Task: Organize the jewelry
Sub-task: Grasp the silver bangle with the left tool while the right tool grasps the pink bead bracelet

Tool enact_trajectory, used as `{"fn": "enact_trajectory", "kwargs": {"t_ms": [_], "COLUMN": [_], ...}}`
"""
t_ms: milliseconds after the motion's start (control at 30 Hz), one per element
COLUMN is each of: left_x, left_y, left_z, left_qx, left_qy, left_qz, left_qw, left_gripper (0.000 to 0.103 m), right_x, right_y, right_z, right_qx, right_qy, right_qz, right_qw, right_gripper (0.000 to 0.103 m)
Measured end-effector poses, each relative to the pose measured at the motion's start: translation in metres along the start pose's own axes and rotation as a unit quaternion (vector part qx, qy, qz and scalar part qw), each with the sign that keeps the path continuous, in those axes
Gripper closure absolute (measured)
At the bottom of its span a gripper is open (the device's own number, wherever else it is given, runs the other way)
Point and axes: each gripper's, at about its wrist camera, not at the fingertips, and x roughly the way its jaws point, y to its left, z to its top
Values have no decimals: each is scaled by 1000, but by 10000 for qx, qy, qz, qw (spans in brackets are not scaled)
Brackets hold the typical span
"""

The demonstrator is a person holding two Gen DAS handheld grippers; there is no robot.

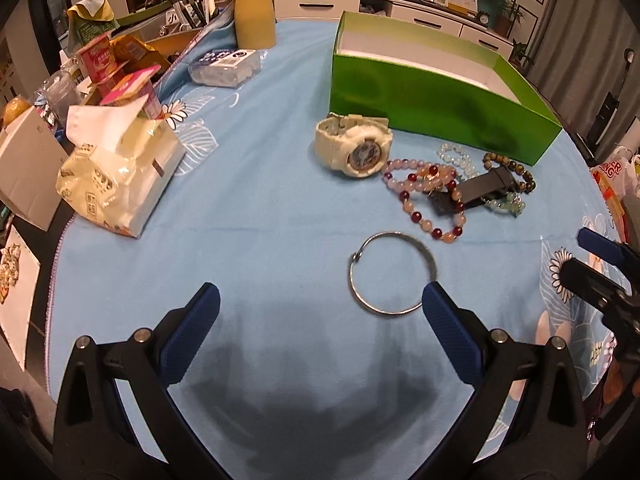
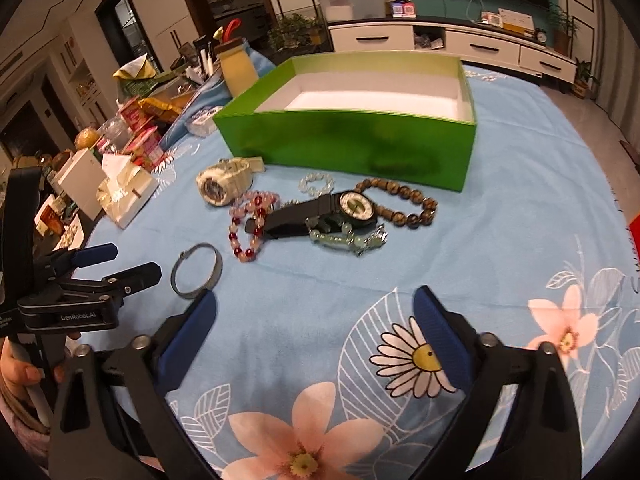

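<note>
A green open box [image 1: 436, 100] [image 2: 348, 140] stands empty on the blue floral tablecloth. In front of it lie a white watch [image 1: 354, 146] [image 2: 226, 184], a pink and red bead bracelet [image 1: 424, 196] [image 2: 250, 220], a black watch [image 1: 476, 188] [image 2: 328, 212], a brown bead bracelet [image 2: 404, 202], a clear bead bracelet [image 2: 317, 183] and a pale green one [image 2: 348, 240]. A silver bangle [image 1: 392, 274] [image 2: 197, 270] lies nearest. My left gripper [image 1: 320, 304] [image 2: 120, 264] is open, just short of the bangle. My right gripper [image 2: 314, 312] [image 1: 592, 256] is open and empty over the cloth.
A tissue pack [image 1: 120, 176], snack packets [image 1: 108, 64], a yellow-lidded jar [image 1: 254, 20] and a clear plastic case [image 1: 224, 66] crowd the table's left side. The table edge curves at right [image 2: 616, 208]. A white TV cabinet [image 2: 460, 40] stands beyond.
</note>
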Motion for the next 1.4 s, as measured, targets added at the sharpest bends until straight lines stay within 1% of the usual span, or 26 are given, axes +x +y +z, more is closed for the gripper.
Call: {"fn": "enact_trajectory", "kwargs": {"t_ms": [33, 133, 233, 333, 400, 433, 500, 533, 600, 633, 667, 700, 767, 833, 867, 900, 967, 1000, 1067, 1133, 1200, 1300, 1333, 1400], "left_x": [1, 8, 15, 22, 27, 29, 35, 36, 35, 35, 35, 35, 36, 37, 37, 37, 36, 36, 36, 33, 24, 15, 12, 9], "left_y": [0, -3, -7, -11, -15, -16, -20, -23, -27, -30, -32, -33, -33, -30, -28, -24, -16, -13, -6, 0, 0, 3, 4, 7], "left_z": [0, 2, 6, 8, 10, 10, 10, 9, 8, 8, 8, 7, 9, 11, 12, 13, 13, 13, 14, 16, 14, 15, 16, 18], "left_qx": [7, 64, 138, 257, 357, 399, 554, 617, 764, 835, 880, 898, 900, 847, 813, 716, 507, 413, 235, 115, 75, 32, 1, -29], "left_qy": [-11, -38, -37, -15, 10, 11, 6, -14, -140, -191, -227, -256, -283, -286, -284, -248, -172, -156, -118, -134, -220, -332, -373, -422], "left_qz": [-10, 25, 53, 69, 84, 91, 118, 101, -11, -95, -146, -190, -281, -335, -363, -457, -695, -802, -891, -934, -963, -984, -984, -981], "left_qw": [10000, 10000, 9999, 9996, 9993, 9992, 9984, 9980, 9970, 9963, 9958, 9954, 9951, 9954, 9956, 9961, 9961, 9958, 9957, 9955, 9951, 9946, 9944, 9943], "left_gripper": [2, 2, 5, 12, 20, 23, 35, 36, 54, 58, 66, 70, 74, 82, 89, 94, 97, 97, 98, 97, 97, 97, 97, 97], "right_x": [3, 9, 11, 12, 13, 14, 16, 16, 18, 19, 20, 20, 22, 23, 23, 23, 24, 25, 28, 32, 36, 44, 50, 61], "right_y": [0, -3, -5, -7, -8, -9, -10, -10, -11, -11, -10, -10, -8, -5, -3, 0, 6, 10, 16, 21, 26, 29, 29, 29], "right_z": [0, 1, 3, 4, 5, 6, 7, 7, 9, 9, 10, 10, 11, 13, 15, 17, 21, 23, 27, 35, 43, 54, 58, 62], "right_qx": [6, 108, 125, 101, 112, 131, 142, 143, 152, 154, 153, 153, 155, 140, 103, 66, -50, -103, -172, -217, -260, -304, -268, -196], "right_qy": [13, 21, -14, -39, -41, -36, -31, -27, -18, -10, -3, 2, 19, 15, 6, -2, -30, -40, -45, -18, -22, -31, 12, 118], "right_qz": [39, 202, 200, 199, 196, 209, 215, 219, 244, 256, 272, 288, 371, 441, 484, 508, 561, 588, 642, 789, 844, 857, 886, 866], "right_qw": [10000, 9997, 9997, 9997, 9997, 9997, 9997, 9997, 9996, 9996, 9995, 9995, 9992, 9989, 9988, 9987, 9984, 9982, 9978, 9966, 9961, 9959, 9957, 9960], "right_gripper": [21, 31, 34, 35, 36, 36, 36, 36, 36, 36, 36, 36, 36, 37, 38, 40, 42, 43, 45, 50, 51, 55, 58, 60]}}
